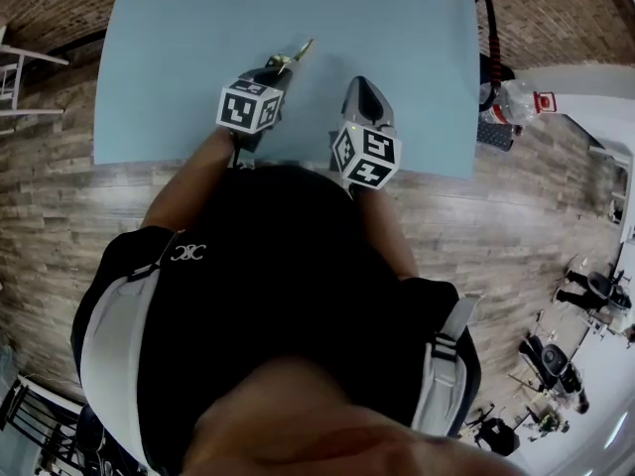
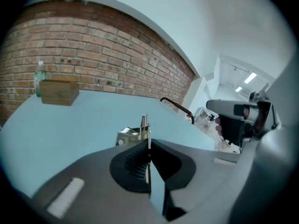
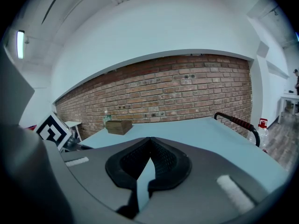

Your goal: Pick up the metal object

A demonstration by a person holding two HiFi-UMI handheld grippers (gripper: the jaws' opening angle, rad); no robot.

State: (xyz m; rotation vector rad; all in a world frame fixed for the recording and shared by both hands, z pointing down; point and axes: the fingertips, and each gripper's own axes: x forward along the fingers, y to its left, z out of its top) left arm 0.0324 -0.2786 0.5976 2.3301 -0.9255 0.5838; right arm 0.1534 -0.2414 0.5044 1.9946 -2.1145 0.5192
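Over the near middle of the light blue bench (image 1: 397,28), the left tool (image 1: 283,67) is clamped on the metal object (image 1: 294,58). In the left gripper view a thin upright plate of the object is pinched between the ribbed pads, while its shiny, blocky part sticks out to the left beyond the tips. Just to the right, the right tool (image 1: 365,87) has its jaws closed tip to tip with nothing between them. At the far edge of the bench, left of centre, stands a brown wooden box (image 2: 58,92); what is in it cannot be seen. A clear bottle (image 2: 39,78) stands just behind the box, its contents unclear.
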